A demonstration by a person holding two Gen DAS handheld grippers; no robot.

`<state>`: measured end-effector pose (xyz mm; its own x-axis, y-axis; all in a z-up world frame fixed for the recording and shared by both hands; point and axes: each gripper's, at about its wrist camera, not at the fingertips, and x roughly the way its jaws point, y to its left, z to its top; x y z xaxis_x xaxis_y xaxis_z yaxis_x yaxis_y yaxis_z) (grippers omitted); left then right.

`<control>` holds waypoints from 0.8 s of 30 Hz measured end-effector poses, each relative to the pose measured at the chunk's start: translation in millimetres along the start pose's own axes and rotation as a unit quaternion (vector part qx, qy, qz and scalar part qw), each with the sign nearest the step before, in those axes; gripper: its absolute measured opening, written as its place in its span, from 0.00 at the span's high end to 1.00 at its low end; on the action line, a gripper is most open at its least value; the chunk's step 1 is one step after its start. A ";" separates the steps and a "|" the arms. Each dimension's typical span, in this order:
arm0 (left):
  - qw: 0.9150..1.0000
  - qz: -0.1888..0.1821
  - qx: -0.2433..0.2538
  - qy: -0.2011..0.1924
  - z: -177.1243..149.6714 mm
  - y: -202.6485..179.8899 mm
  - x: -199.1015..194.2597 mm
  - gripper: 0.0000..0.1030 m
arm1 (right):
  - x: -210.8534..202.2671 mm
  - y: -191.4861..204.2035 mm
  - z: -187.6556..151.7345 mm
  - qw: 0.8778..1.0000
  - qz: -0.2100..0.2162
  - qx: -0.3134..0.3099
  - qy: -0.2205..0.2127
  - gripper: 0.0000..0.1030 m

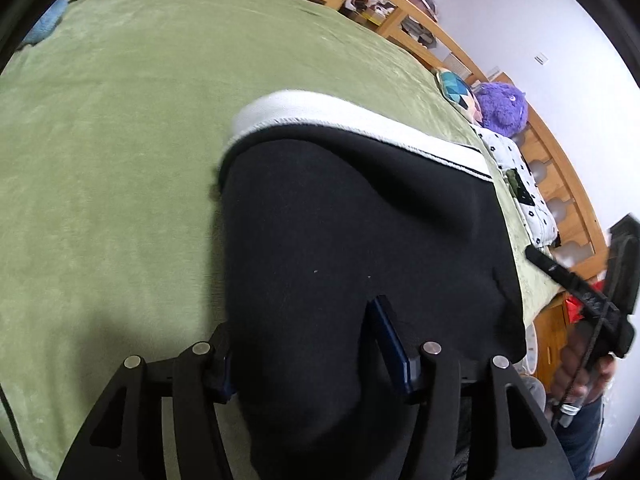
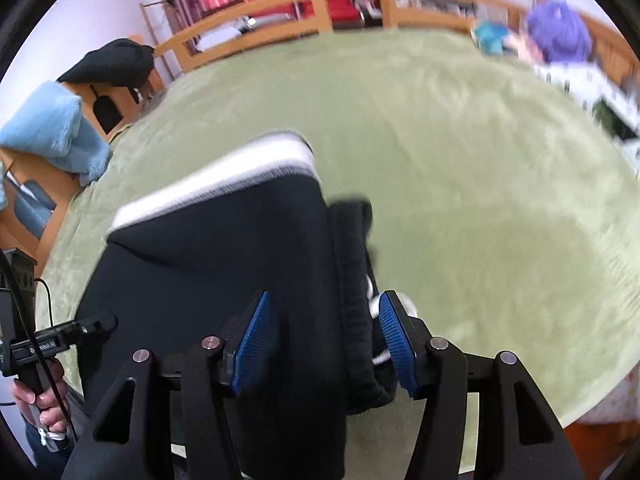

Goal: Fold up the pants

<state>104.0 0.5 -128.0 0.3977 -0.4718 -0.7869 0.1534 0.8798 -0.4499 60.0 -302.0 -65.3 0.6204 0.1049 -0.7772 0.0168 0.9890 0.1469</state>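
Green fleece blanket (image 1: 120, 140) covers the bed, and the black pants (image 1: 340, 240) lie on it, folded, with a white lining band (image 1: 320, 110) showing along the far edge at twelve o'clock.

In the left wrist view, the left gripper (image 1: 308, 356) sits at six o'clock with its jaws spread wide; the black cloth fills the gap between them and drapes over the left finger, so whether it is pinched I cannot tell. At two o'clock lie a patterned cushion (image 1: 456, 88) and a purple plush toy (image 1: 502, 108) by the wooden bed rail (image 1: 560, 152). The right gripper (image 1: 600, 304) shows at four o'clock.

In the blurred right wrist view, a blue towel (image 2: 56, 128) sits at nine o'clock. The right gripper (image 2: 324, 340) has its blue pads (image 2: 256, 344) parted around the pants' thick folded edge (image 2: 356, 300), not visibly clamping it.
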 end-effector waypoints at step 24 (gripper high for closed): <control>0.993 -0.078 -0.053 -0.072 91.9 28.5 25.6 0.42 | 21.7 7.8 -43.4 0.997 0.061 -0.047 -0.016 0.43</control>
<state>201.7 18.8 -122.2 0.5026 -0.5816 -0.6396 0.1298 0.7822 -0.6093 39.6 -287.5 -107.6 0.6387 0.2232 -0.7364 -0.1324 0.9746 0.1806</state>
